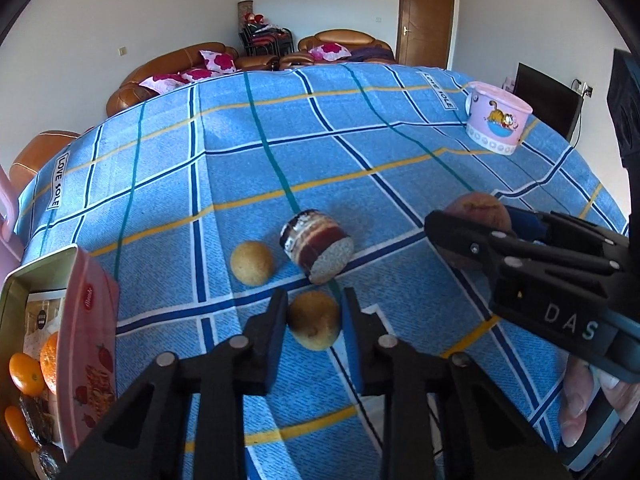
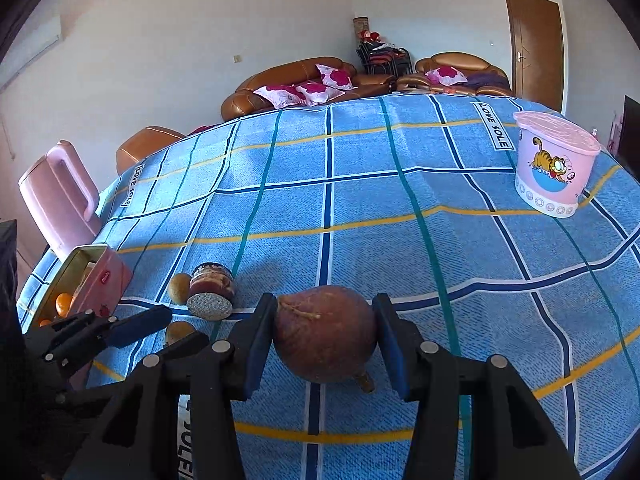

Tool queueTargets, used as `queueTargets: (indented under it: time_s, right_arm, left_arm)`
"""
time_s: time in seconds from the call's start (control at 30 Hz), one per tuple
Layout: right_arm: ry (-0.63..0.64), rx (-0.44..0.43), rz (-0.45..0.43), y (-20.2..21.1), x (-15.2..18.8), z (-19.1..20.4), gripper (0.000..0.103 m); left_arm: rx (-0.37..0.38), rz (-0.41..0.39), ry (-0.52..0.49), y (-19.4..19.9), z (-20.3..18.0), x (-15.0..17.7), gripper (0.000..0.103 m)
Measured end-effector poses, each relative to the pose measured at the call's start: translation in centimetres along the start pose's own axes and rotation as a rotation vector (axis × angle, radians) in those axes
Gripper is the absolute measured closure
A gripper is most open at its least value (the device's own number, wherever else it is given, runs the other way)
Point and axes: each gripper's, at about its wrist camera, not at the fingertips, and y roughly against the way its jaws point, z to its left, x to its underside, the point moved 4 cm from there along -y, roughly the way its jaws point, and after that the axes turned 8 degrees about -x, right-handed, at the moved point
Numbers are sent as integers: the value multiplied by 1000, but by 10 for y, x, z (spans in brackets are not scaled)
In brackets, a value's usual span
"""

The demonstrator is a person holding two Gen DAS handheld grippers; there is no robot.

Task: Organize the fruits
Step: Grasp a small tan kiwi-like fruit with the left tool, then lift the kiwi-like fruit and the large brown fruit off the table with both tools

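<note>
Blue checked cloth covers the counter. Both grippers are at the pick-up step: the left gripper has its fingers pinching a small yellow-brown fruit, and the right gripper has its fingers clamped on a reddish-brown fruit. Next, I judge, each goes to the pink tin at the counter's left edge, whose contents are partly cut off. Whether either fruit is lifted clear is unclear.
</note>
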Motion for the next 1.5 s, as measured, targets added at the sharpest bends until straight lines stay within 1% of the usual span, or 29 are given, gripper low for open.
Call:
queueTargets:
  time_s: [0.17,0.33,0.67,0.97,1.5]
  right_arm:
    - [9,-24,10,-2,1,3,52]
    - [39,-50,-8,1,0,9,52]
    - [91,-93,-38,7,0,20,52]
    - [112,-99,-70,14,0,25,52]
    - [155,-93,-135,27,0,32,52]
  left_arm:
    - [-11,-36,18,7,3,0,75]
    - [-27,-71,44,14,10,-1,75]
    - [-33,-142,88,27,20,-3,75]
    - [-40,-178,131,33,29,-3,75]
    - [-59,-240,156,45,34,-1,75]
